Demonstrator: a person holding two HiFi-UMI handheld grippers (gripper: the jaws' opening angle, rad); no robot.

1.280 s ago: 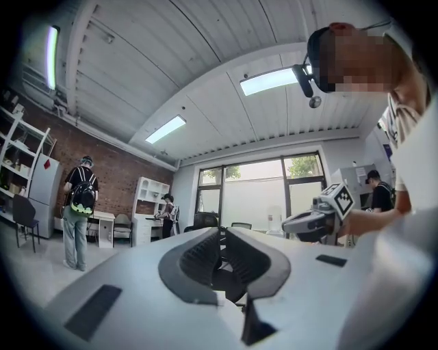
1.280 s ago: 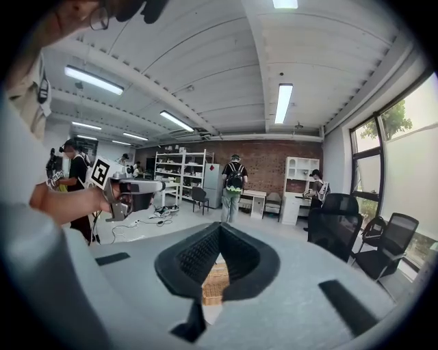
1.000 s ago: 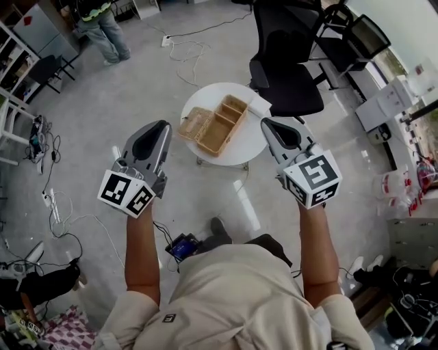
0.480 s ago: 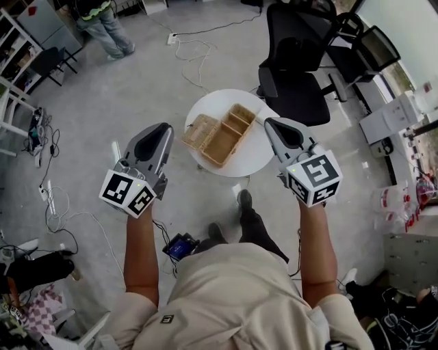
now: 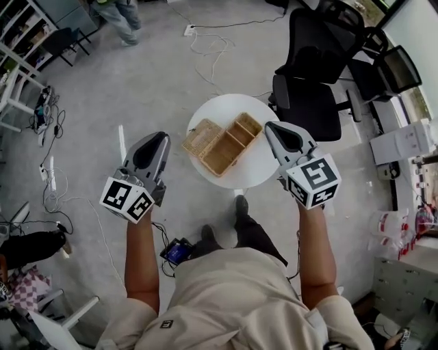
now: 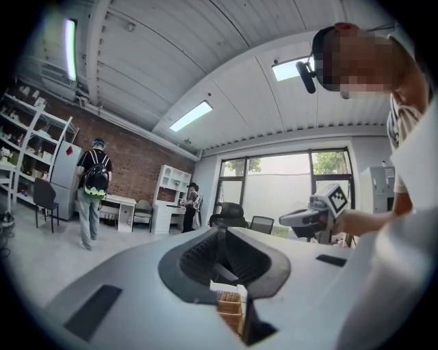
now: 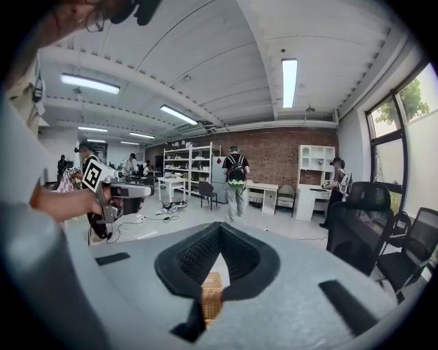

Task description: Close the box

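An open wicker box (image 5: 230,140) with inner compartments lies on a small round white table (image 5: 250,171), its lid (image 5: 200,135) folded out flat to the left. My left gripper (image 5: 163,137) is held up left of the table, shut and empty. My right gripper (image 5: 269,127) hovers by the table's right edge, also shut with nothing in it. Neither touches the box. Below the closed jaws, the left gripper view (image 6: 220,229) shows a slice of the wicker box (image 6: 230,309). So does the right gripper view (image 7: 220,225), with the box (image 7: 211,290) beneath its tips.
Black office chairs (image 5: 315,75) stand just behind the table on the right. Cables (image 5: 205,42) trail over the grey floor, and a person (image 5: 123,15) stands far off at the top. White shelving (image 5: 17,65) lines the left. A small device (image 5: 176,251) lies by my feet.
The view has shifted as I stepped forward: the table and box sit slightly lower and nearer in the head view. Both grippers stay shut and raised at either side.
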